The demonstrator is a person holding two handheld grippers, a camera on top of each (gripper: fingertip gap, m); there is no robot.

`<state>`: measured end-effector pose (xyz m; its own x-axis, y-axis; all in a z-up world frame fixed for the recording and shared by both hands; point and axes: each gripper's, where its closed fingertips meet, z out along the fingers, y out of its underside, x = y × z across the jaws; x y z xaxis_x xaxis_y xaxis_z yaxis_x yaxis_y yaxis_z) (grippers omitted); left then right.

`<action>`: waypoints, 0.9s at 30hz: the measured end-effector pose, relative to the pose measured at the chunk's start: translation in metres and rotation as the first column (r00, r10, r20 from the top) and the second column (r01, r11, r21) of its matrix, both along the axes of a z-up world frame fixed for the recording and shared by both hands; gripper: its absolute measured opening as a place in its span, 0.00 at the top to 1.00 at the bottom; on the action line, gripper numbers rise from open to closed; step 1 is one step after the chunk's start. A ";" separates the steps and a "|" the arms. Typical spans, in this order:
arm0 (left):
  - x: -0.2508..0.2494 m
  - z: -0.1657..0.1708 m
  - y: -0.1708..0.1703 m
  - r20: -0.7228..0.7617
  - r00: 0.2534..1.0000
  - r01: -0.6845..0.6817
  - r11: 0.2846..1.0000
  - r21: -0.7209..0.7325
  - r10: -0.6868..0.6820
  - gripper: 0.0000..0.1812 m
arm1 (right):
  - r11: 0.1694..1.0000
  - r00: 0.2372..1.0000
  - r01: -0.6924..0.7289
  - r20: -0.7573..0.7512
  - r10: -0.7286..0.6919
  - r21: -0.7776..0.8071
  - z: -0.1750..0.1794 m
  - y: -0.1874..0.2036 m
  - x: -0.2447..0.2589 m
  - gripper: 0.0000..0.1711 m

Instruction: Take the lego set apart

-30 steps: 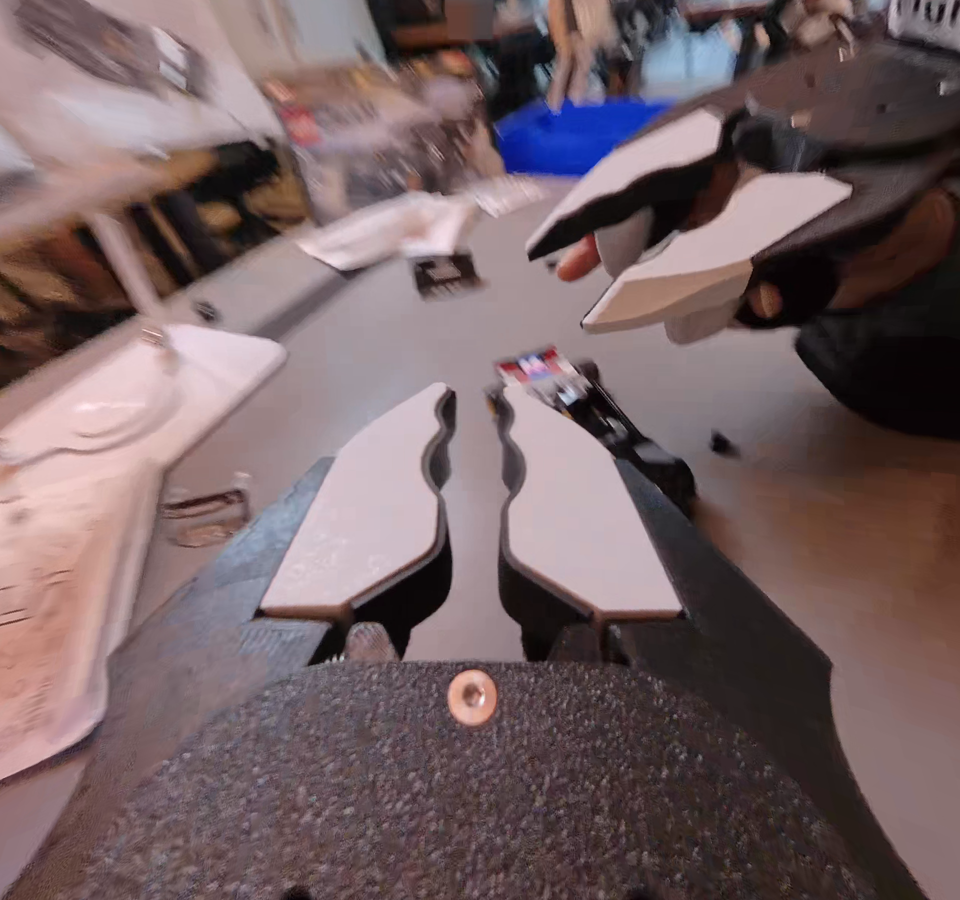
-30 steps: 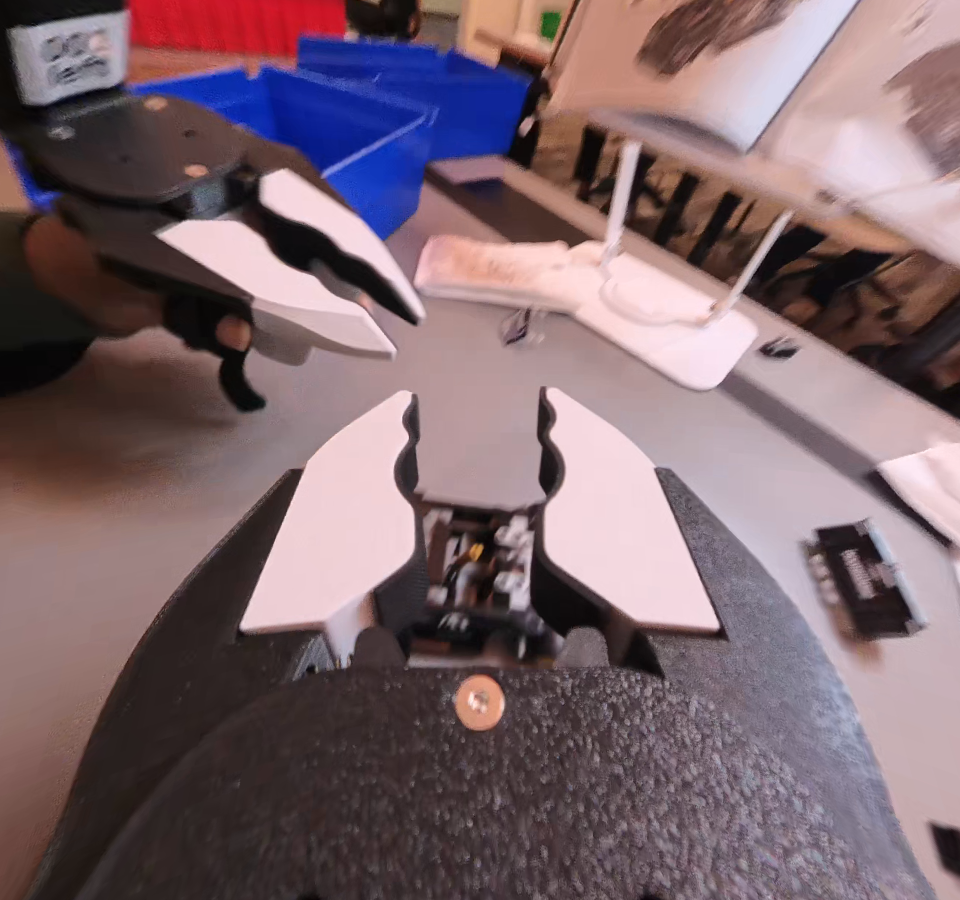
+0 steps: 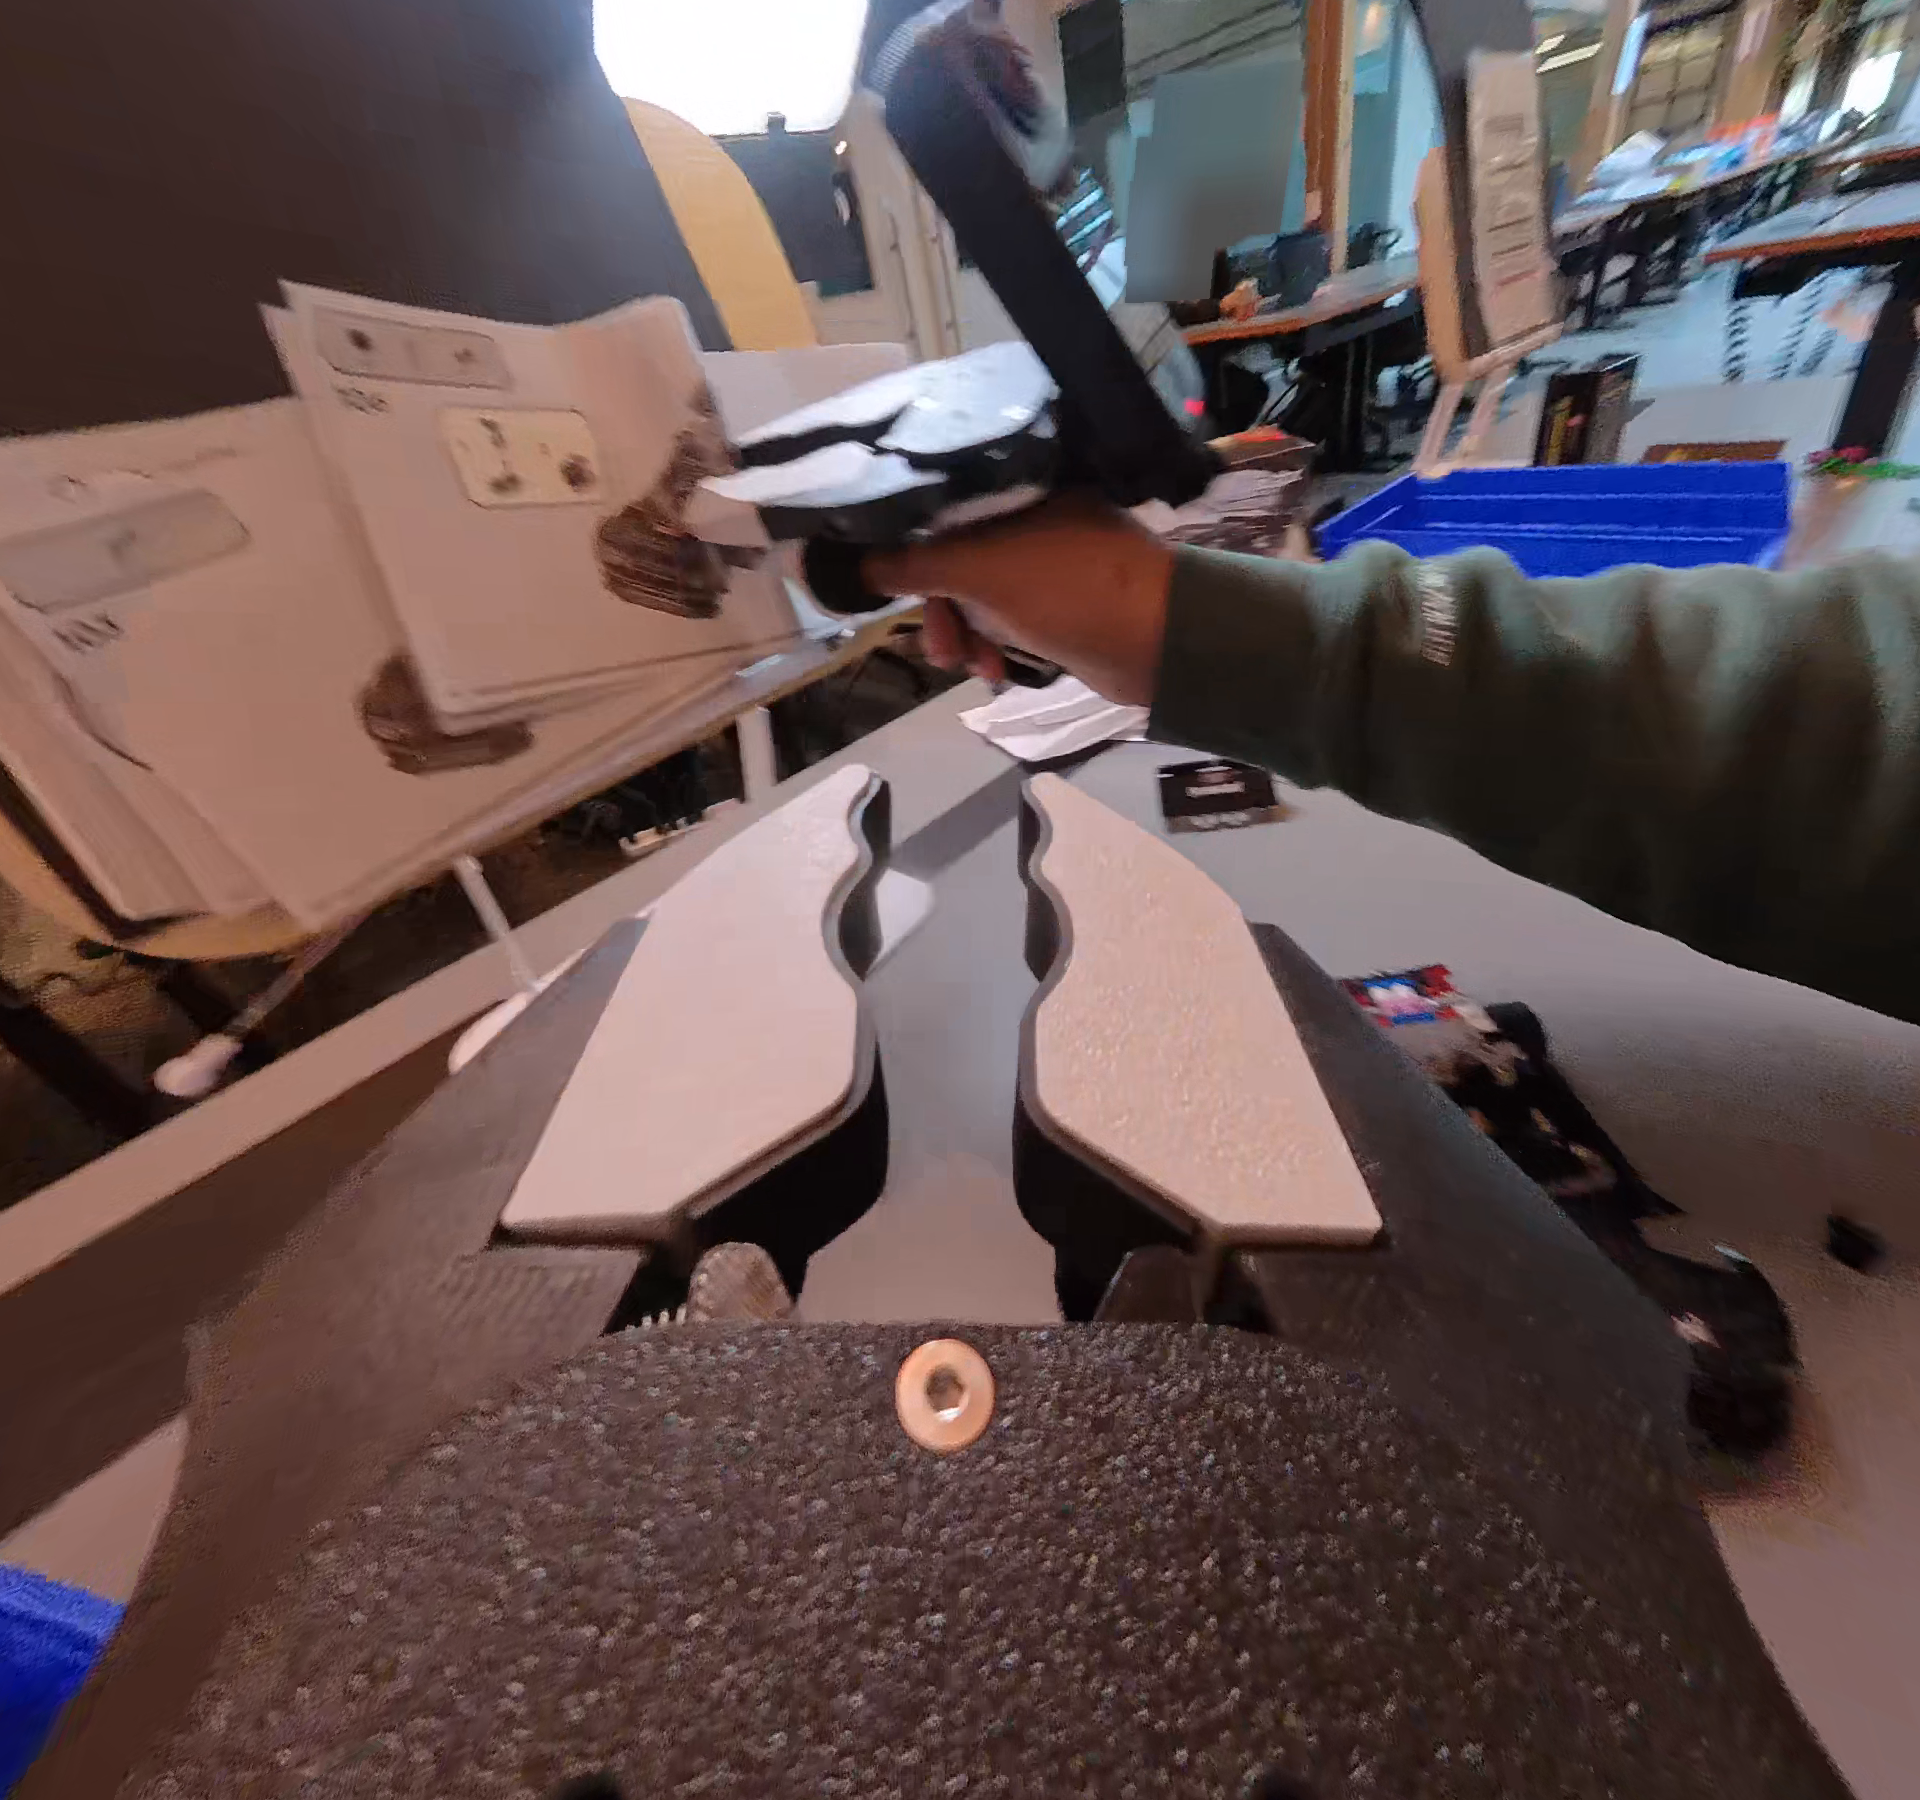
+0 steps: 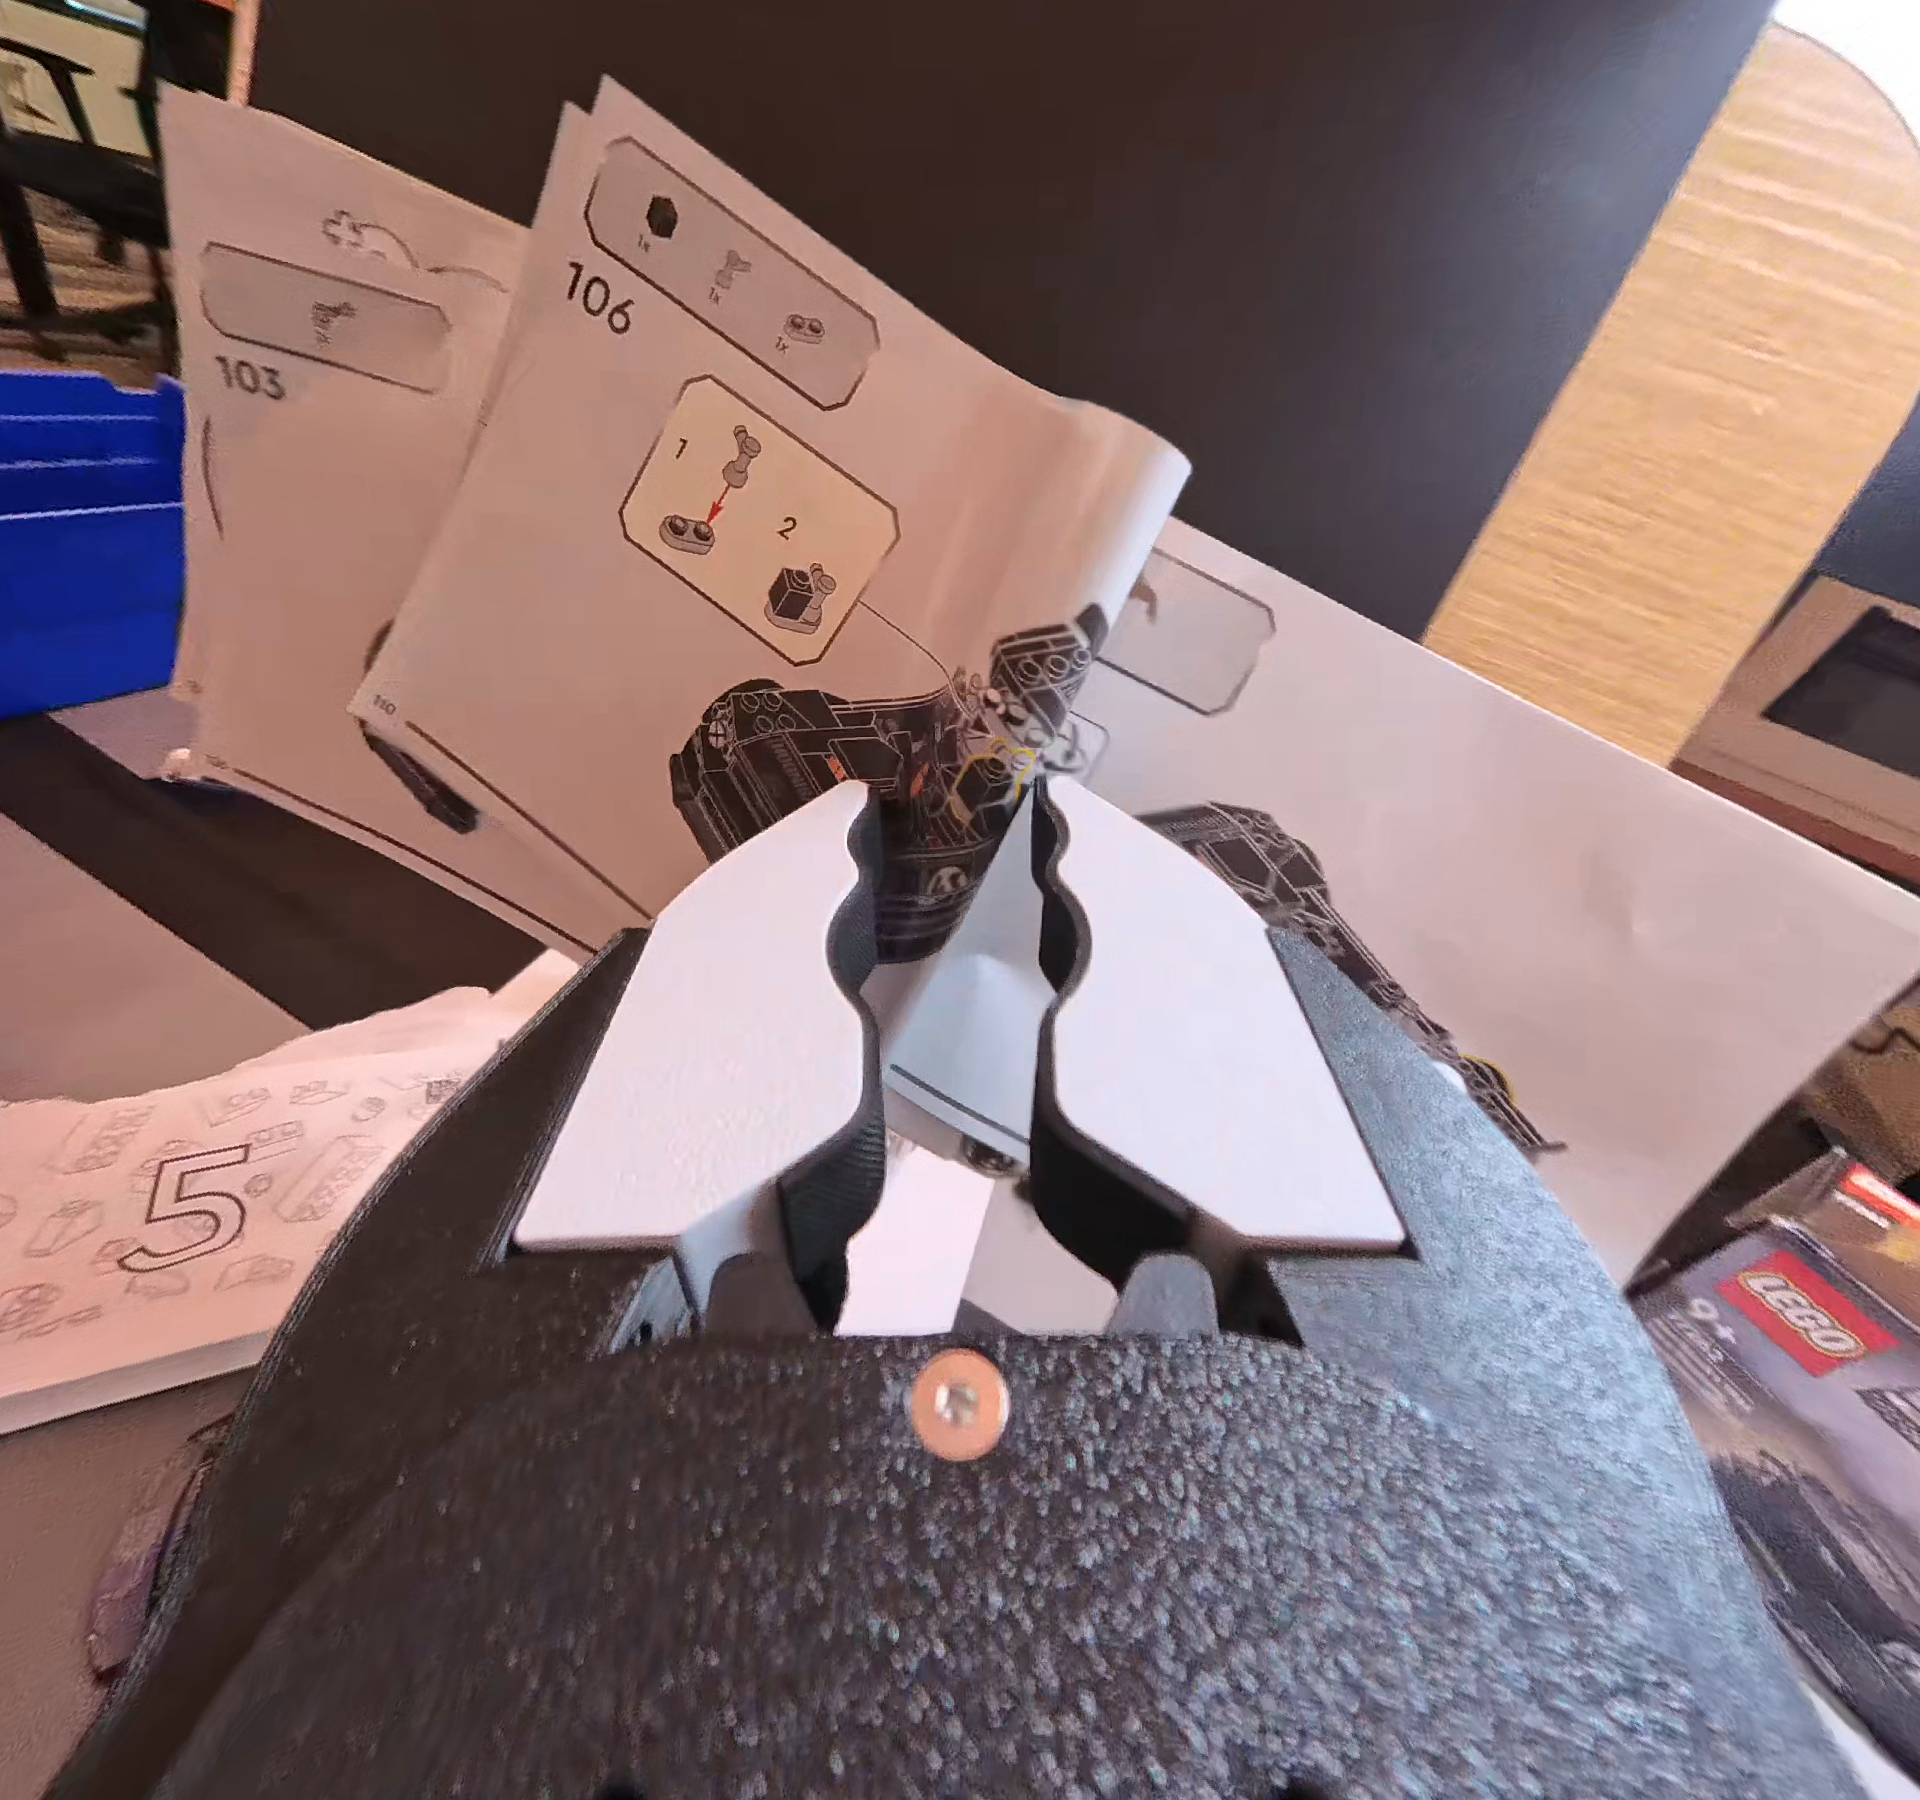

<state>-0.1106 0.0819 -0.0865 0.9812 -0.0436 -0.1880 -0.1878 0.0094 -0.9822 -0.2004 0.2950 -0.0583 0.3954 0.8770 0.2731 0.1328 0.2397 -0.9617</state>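
1. The right gripper [image 4: 951, 800] is raised to the instruction booklet [image 4: 665, 545], which stands propped on a white stand [image 3: 499, 950] at the far edge of the surface [image 3: 1455, 940]. Its fingers [image 4: 748, 1002] are pinched on the curled edge of one page [image 4: 1101, 524], probably to turn the leaf and find the step that shows how the model goes together, and so how it comes apart.

2. The left wrist view shows a person's hand [image 3: 1039, 597] in a green sleeve [image 3: 1558, 711] reaching that gripper across to the booklet.

3. The left gripper [image 3: 951, 794] hangs low over the surface, fingers [image 3: 1174, 1023] released with a clear gap and nothing between them. It looks to be waiting while the other deals with the page.

4. The lego set [image 3: 1538, 1148], a dark model car, lies on the surface just right of the left gripper, partly hidden behind its body and blurred. Neither gripper touches it, and it looks largely assembled.

5. A small black piece [image 3: 1855, 1243] sits loose near the car, and a dark flat part [image 3: 1216, 796] lies farther off.

6. The set's box [image 4: 1808, 1335] sits low at the right, and a blue bin [image 3: 1558, 514] stands at the back, perhaps for loose bricks.
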 end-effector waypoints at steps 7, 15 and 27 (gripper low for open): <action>-0.092 0.068 0.074 0.020 0.997 -0.065 0.990 -0.127 0.068 0.80 | 0.994 0.998 -0.069 -0.015 0.068 -0.083 -0.007 0.012 0.008 0.85; -0.137 0.071 0.150 0.324 0.929 0.228 0.965 -0.127 -0.177 0.87 | 0.979 0.991 -0.135 -0.029 0.132 -0.151 -0.015 0.019 0.010 0.87; -0.098 0.055 0.138 0.323 0.868 0.429 0.898 -0.102 -0.378 0.87 | 0.975 0.989 -0.151 -0.033 0.147 -0.164 -0.017 0.020 0.010 0.87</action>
